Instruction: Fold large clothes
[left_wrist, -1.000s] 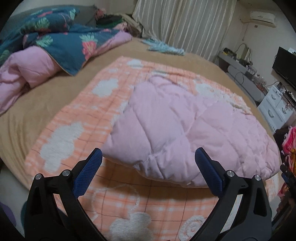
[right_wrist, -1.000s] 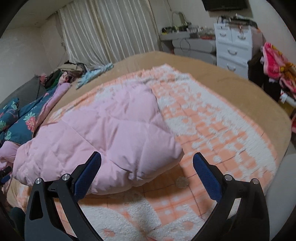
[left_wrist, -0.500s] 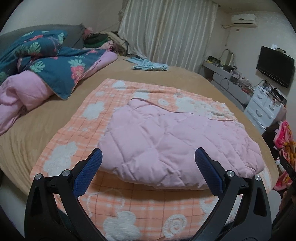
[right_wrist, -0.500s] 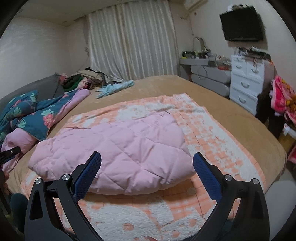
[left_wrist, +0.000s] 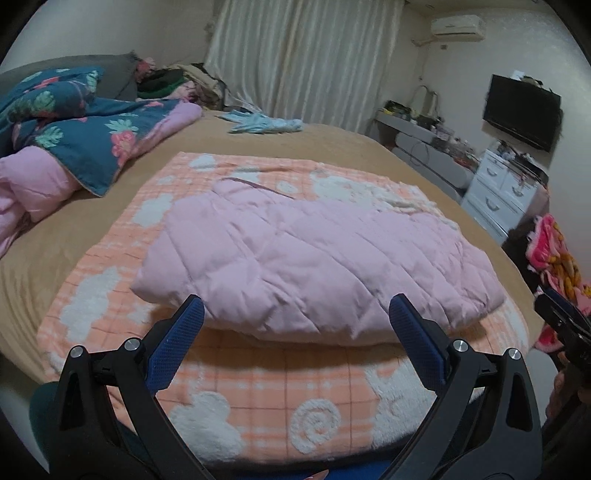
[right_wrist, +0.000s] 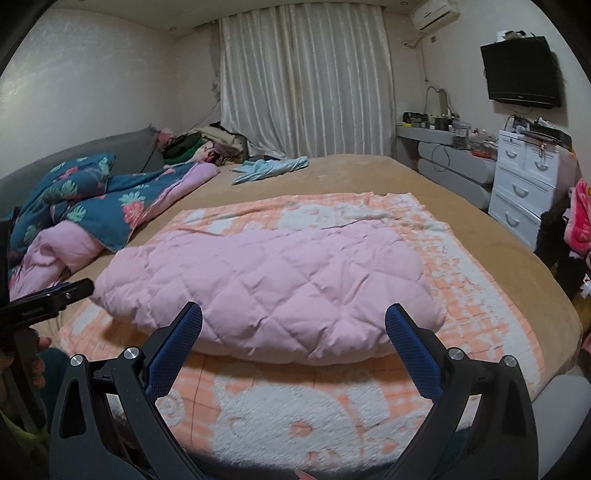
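Above the towel (left_wrist: 258, 402), both grippers' jaws gape wide and empty, short of the folded pink jacket (left_wrist: 314, 258)

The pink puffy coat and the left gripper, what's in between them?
Only a strip of the orange checked blanket separates the open left gripper from the pink quilted coat, seen in the left wrist view.

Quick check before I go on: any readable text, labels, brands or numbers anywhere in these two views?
None can be read.
TV: a faint mark on its lower bezel, too small to read.
Left gripper: tiny lettering on its side, too blurred to read.
Pink quilted garment and orange blanket: pictures only, no words.
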